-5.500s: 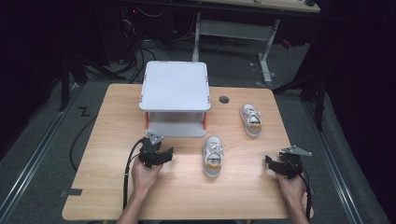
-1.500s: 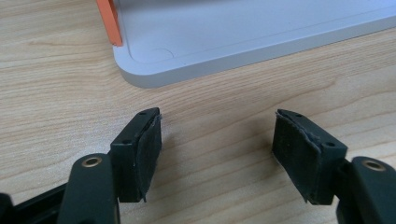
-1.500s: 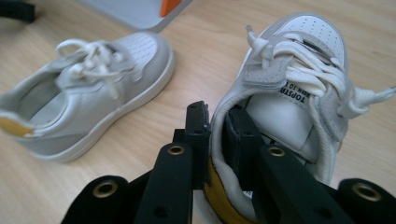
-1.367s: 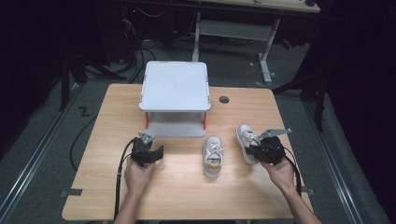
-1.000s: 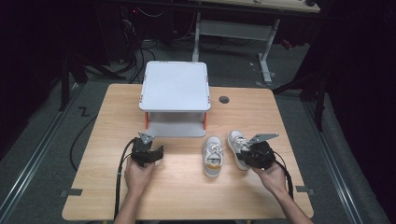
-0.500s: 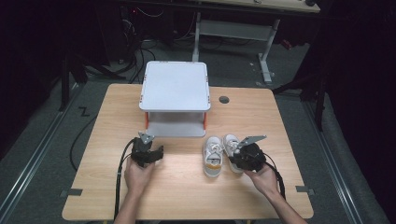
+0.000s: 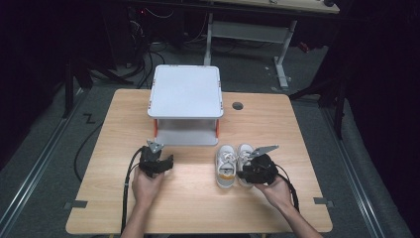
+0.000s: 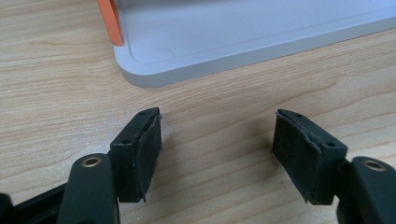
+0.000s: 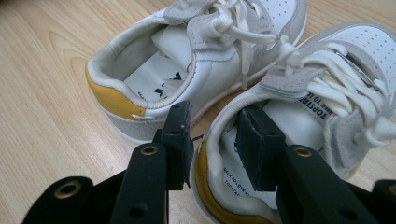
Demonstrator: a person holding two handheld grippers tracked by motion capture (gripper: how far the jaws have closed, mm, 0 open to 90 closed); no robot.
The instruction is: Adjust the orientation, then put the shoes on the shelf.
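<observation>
Wooden table — right gripper jaws opening astride shoe heel.

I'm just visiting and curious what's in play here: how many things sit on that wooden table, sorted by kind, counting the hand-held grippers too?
Shoes, white with yellow heels: 2, left shoe and right shoe, side by side.
Grey two-level stand with orange posts: 1.
Hand-held grippers: 2, left gripper and right gripper.
Total: 5.
</observation>
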